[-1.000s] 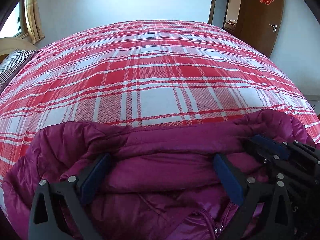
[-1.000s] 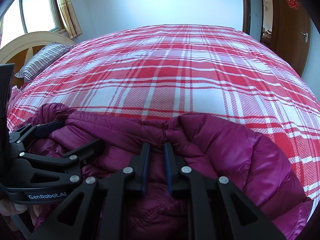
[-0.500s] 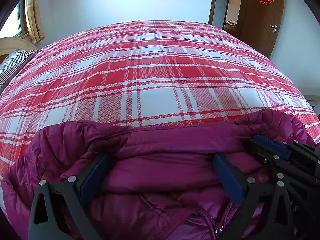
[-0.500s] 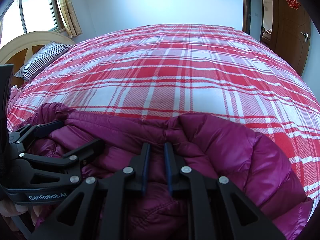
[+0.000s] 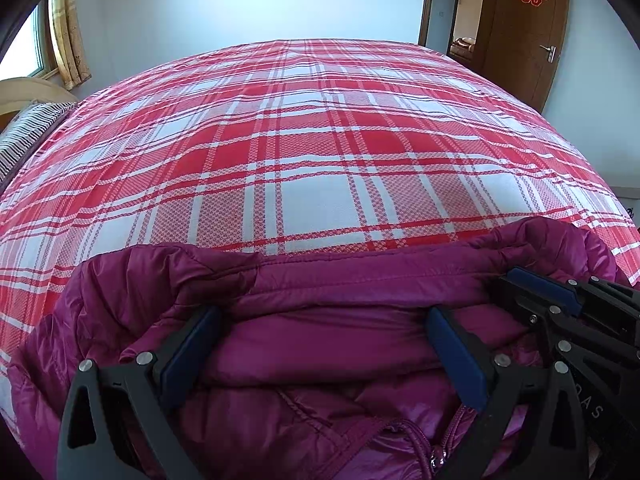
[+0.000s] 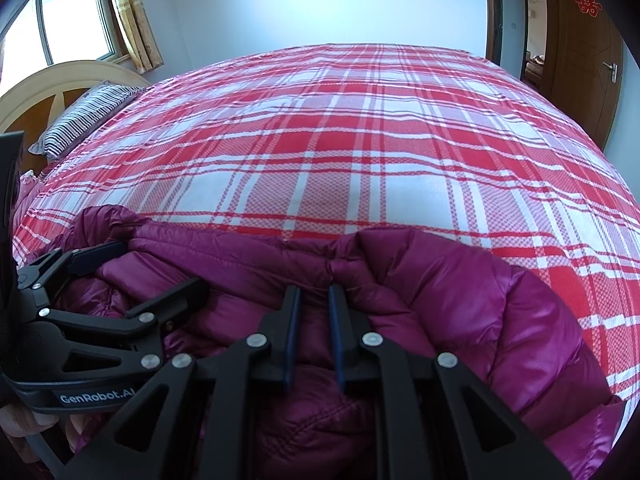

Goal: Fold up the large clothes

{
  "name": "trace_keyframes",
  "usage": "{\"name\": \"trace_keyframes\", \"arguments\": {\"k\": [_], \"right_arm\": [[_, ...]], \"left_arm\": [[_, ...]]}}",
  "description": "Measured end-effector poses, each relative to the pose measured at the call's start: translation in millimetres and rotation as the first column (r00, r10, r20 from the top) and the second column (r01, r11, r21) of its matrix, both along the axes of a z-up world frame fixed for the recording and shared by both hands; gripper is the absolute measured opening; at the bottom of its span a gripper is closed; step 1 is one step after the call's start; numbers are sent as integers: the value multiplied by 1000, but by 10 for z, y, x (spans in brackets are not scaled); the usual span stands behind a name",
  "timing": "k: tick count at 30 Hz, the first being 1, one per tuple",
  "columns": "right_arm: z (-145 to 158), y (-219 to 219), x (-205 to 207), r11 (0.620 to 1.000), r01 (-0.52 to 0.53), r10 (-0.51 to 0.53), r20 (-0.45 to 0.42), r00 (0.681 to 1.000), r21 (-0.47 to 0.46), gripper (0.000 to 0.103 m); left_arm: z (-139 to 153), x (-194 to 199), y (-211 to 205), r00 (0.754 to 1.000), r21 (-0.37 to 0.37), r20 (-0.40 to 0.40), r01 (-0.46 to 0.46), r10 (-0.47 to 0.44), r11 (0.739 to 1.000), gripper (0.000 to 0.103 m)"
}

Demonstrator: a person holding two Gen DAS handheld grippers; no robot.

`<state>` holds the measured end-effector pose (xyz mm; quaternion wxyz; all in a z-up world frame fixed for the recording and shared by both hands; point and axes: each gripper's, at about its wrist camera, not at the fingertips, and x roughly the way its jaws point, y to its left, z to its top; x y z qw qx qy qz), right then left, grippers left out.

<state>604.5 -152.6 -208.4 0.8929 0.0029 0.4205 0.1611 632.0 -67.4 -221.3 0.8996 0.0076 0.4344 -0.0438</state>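
A magenta puffer jacket lies bunched at the near edge of the bed; it also shows in the right wrist view. My left gripper is open, its blue-padded fingers wide apart and resting on a fold of the jacket. My right gripper is nearly closed, pinching a fold of the jacket between its pads. The right gripper shows at the right of the left wrist view, and the left gripper shows at the left of the right wrist view.
A red and white plaid bedspread covers the large bed. A striped pillow and wooden headboard are at the left. A brown door and a window with a curtain lie beyond.
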Motion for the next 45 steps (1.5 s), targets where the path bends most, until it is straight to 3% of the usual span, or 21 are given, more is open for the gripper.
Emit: {"name": "trace_keyframes", "arguments": {"k": [4,6,8,9,10,12,16,23,29,38,41,45], "right_arm": [[28,18,9,1000,-1,0,-16,1000,-16,16],[138,27,-4,999,-17,15,-40,999,-36,21],[341,-59,-124,1000,-23,23,-9,1000,8,46],[444,-109,-209,999,-28,28,19,999,18,77],[535,-153,-306,1000,-23,22,48,999,12,91],[706,-282,-568,999,-36,35,78,996,11,90],[806,-583,-1172,997,-41,37,55,998,60,90],[648,-1199,-2332,996,-9,9,-1,1000,88,90],[574,-1652,-3188,988,74,-67,-55,996,135,90],[280,-1784,-4029,980,147,-132,-117,984,135,90],[115,-1715,-4147,976,146,-122,-149,981,160,90],[-28,-1542,-4235,979,106,-79,-153,985,176,83]], "left_arm": [[124,-5,15,1000,8,-25,19,-18,1000,102],[374,-109,154,1000,-27,18,8,-8,1000,102],[601,-257,345,998,-96,59,3,3,995,102],[727,-385,471,997,-125,81,3,8,992,102],[798,-492,554,995,-141,96,5,8,990,102],[932,-801,779,993,-138,117,-1,17,990,102],[1044,-1608,1152,986,-109,167,-7,26,994,102],[682,-2934,1485,991,-86,132,-15,26,996,102],[530,-3760,1668,989,-90,140,-41,53,995,102],[114,-4481,1803,993,-131,63,-90,98,987,102],[-9,-4644,1754,995,-122,57,-80,87,989,102],[-142,-4761,1709,995,-97,56,-79,85,992,102]]}}
